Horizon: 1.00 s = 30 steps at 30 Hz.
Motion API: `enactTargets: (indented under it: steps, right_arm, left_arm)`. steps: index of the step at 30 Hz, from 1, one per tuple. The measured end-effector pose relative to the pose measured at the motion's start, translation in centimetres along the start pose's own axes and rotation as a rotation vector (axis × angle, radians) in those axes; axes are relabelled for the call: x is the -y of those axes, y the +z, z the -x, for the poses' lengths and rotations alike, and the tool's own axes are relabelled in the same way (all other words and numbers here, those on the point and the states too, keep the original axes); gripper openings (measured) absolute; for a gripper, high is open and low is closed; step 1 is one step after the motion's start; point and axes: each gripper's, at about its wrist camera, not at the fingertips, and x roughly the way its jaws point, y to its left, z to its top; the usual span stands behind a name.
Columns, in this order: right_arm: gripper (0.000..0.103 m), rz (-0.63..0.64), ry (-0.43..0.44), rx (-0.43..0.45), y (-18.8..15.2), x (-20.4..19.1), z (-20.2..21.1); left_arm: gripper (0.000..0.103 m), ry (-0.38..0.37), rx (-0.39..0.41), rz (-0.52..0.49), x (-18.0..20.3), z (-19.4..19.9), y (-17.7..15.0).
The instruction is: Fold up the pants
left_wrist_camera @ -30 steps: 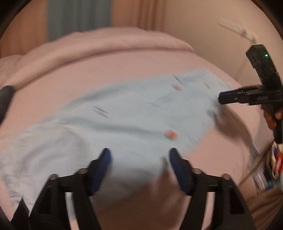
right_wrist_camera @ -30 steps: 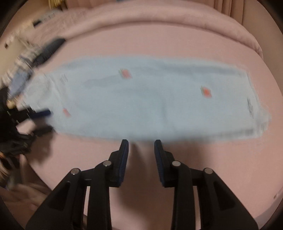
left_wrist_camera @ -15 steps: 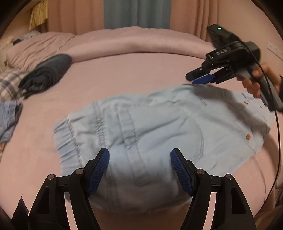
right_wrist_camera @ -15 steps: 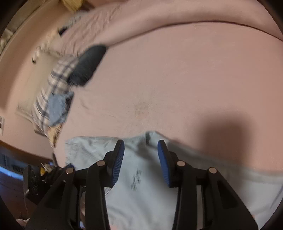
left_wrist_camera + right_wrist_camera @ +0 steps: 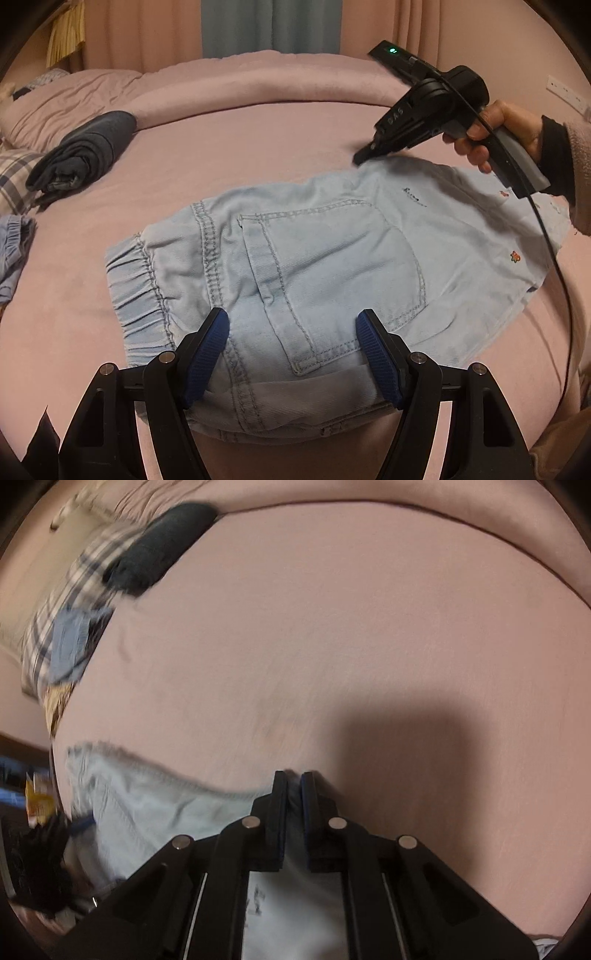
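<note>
Both hand-held tools had swung in over the garment since the earlier frames: the right gripper, which a second before hung apart from the cloth with a gap between its pads, had crossed to the far edge of the pale blue denim pants, and its jaws had just been closing there. They now stood pinched together on that far hem, with a sliver of blue fabric between the pads. The left gripper had settled over the near side, its jaws spread wide above the back pocket and seam and pressing on nothing.

The pants lay flat in the middle of the pink bedspread, elastic waistband to the left in the left wrist view and the leg running off to the right under the person's hand.

By my judgement, one edge was secured and the near edge was not yet taken, so the fold had not begun.

Counted: one pair of pale blue pants, two grippers, one visible hand, and one dark rolled garment well apart at the head of the bed, beside one plaid cloth and one smaller blue garment.
</note>
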Motion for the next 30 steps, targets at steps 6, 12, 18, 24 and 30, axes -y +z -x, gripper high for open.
enactTargets:
  steps: [6, 12, 18, 24, 30]
  right_arm:
    - [0.019, -0.086, 0.001, 0.201, -2.6, 1.2, 7.8]
    - [0.027, -0.015, -0.051, 0.271, -12.4, -0.8, 12.4]
    - [0.029, 0.124, -0.278, 0.191, -25.2, -1.0, 10.0]
    - [0.042, -0.197, -0.242, 0.256, -31.0, 5.0, 16.5]
    - [0.053, -0.775, -0.157, 0.6, -39.5, 15.1, 23.4]
  left_arm:
    - [0.076, -0.015, 0.096, 0.051, -1.2, 3.4, 1.1]
    - [0.079, 0.128, 0.012, -0.003, -0.7, -0.4, 1.0]
    - [0.079, 0.141, 0.012, -0.051, -1.9, -0.4, -0.5]
    - [0.079, 0.163, -0.04, -0.045, -1.4, 1.2, 0.6]
    - [0.082, -0.011, 0.017, 0.001, 2.6, 2.7, 2.8]
